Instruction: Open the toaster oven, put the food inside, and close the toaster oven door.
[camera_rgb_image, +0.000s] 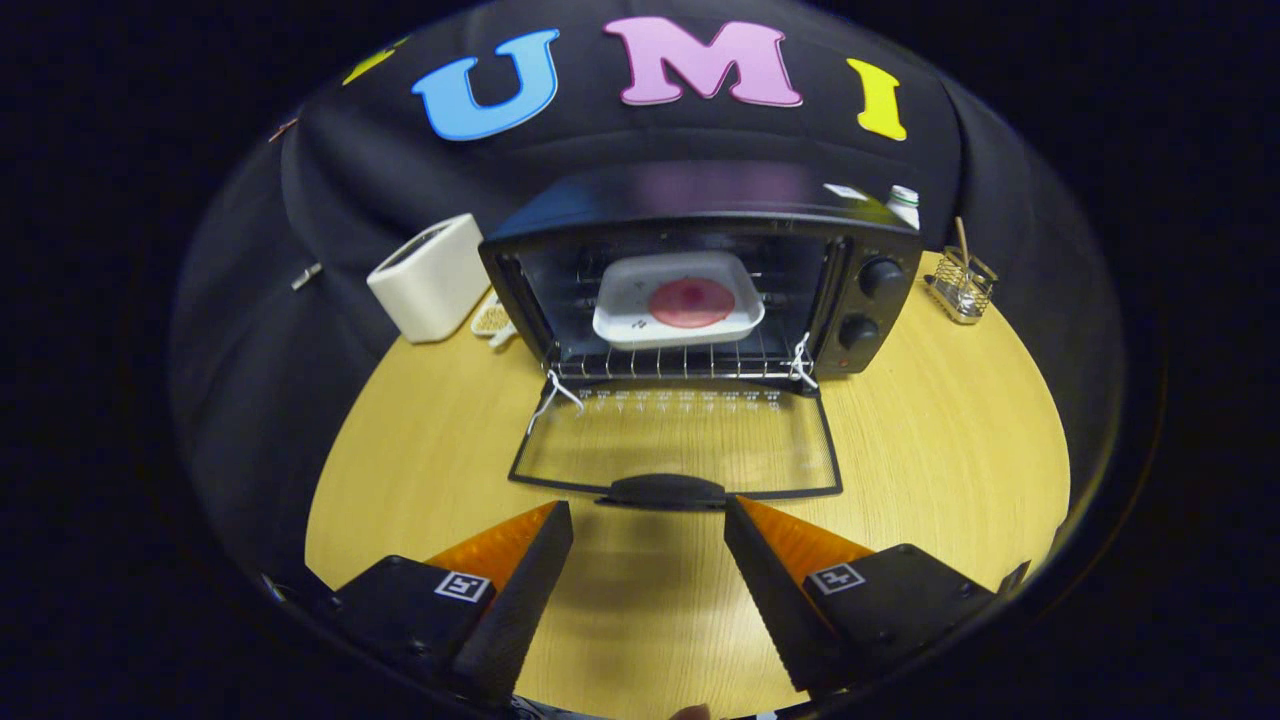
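Note:
A black toaster oven (700, 270) stands on the wooden table with its glass door (680, 440) folded down flat toward me. Inside, on the wire rack (680, 362), rests a white tray (678, 298) holding a round pink piece of food (691, 302). The door's black handle (665, 491) lies just ahead of my fingertips. My gripper (648, 512) hangs open above the table, with nothing between its fingers, and the handle sits just beyond the gap.
A white toaster (432, 277) stands left of the oven, with a small dish (492, 318) beside it. A wire holder with sticks (961, 285) sits to the right, and a bottle (904, 205) behind the oven. Bare table (950, 440) surrounds the door.

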